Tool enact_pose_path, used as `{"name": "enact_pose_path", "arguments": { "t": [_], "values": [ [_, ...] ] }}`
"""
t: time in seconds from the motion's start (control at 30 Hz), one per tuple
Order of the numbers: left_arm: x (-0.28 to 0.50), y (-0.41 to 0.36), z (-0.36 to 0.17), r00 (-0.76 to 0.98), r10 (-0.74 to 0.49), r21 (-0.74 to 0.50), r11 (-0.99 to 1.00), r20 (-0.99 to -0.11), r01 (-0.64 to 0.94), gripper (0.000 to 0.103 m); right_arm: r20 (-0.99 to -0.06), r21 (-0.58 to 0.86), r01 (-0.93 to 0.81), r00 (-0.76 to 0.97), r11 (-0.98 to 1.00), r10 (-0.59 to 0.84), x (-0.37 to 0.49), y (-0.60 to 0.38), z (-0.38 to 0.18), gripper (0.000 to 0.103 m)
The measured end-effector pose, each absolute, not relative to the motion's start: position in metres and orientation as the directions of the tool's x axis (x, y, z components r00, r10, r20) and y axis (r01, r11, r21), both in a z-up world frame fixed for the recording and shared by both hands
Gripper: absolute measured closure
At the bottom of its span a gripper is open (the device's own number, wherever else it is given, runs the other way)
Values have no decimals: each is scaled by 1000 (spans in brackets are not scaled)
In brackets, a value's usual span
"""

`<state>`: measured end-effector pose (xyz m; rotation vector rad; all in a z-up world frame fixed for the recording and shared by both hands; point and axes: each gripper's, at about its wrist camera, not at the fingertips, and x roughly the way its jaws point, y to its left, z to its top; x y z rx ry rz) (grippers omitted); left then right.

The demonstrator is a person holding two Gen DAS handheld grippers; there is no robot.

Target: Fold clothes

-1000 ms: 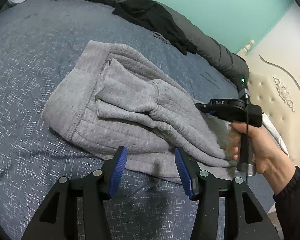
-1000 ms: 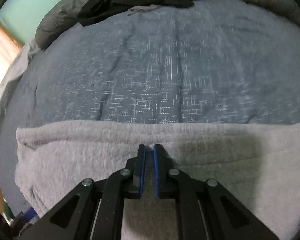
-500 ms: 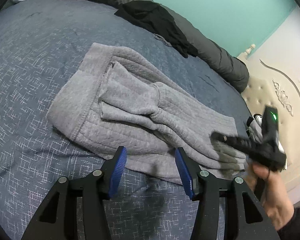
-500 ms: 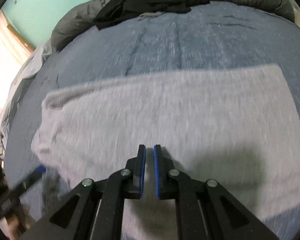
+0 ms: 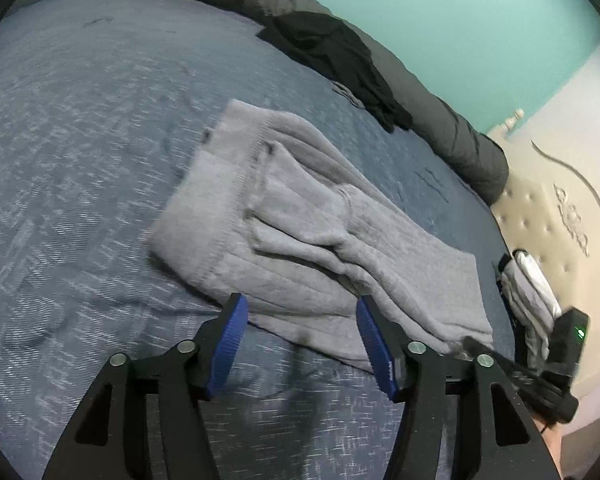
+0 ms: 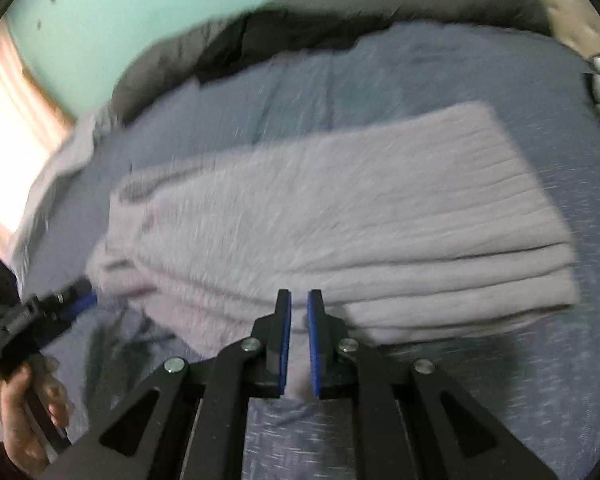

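Grey ribbed knitwear (image 5: 320,236), folded into a long bundle, lies on the blue-flecked bed (image 5: 80,128) at mid-frame in the left wrist view, just beyond the left tool (image 5: 300,340), whose jaws are opening with nothing between them. A black garment (image 5: 336,56) sits at upper centre on a dark rolled duvet (image 5: 452,120).

Right wrist view, blurred: the right tool (image 6: 299,332) is closed and empty over the knitwear's (image 6: 340,216) near edge; only here a hand (image 6: 28,408) shows at lower left.

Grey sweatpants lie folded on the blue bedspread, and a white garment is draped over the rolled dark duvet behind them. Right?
Not quite. The grey sweatpants do lie folded on the blue bedspread, but the garment draped over the rolled dark duvet is black, not white, as the left wrist view shows.
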<state>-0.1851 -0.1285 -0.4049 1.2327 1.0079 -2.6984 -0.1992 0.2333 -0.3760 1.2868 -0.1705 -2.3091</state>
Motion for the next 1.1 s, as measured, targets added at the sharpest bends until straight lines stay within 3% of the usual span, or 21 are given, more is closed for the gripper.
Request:
{"name": "enact_pose_path", "arguments": {
  "t": [0.33,0.67,1.1],
  "values": [
    [-178,-157,-437,-670,285,-630,-693,-686,350,31,-705,471,247,-472,-847,-529,-213,273,-406,97],
    [-185,-155,-451,-712,347,-728,-600,-610,331,30,-662,514,267,-481,-815,-575,-211,280,-416,97],
    [-205,-148,-456,-787,288,-777,-525,-546,347,21,-646,533,277,-477,-800,-596,-212,284,-417,97]
  ]
}}
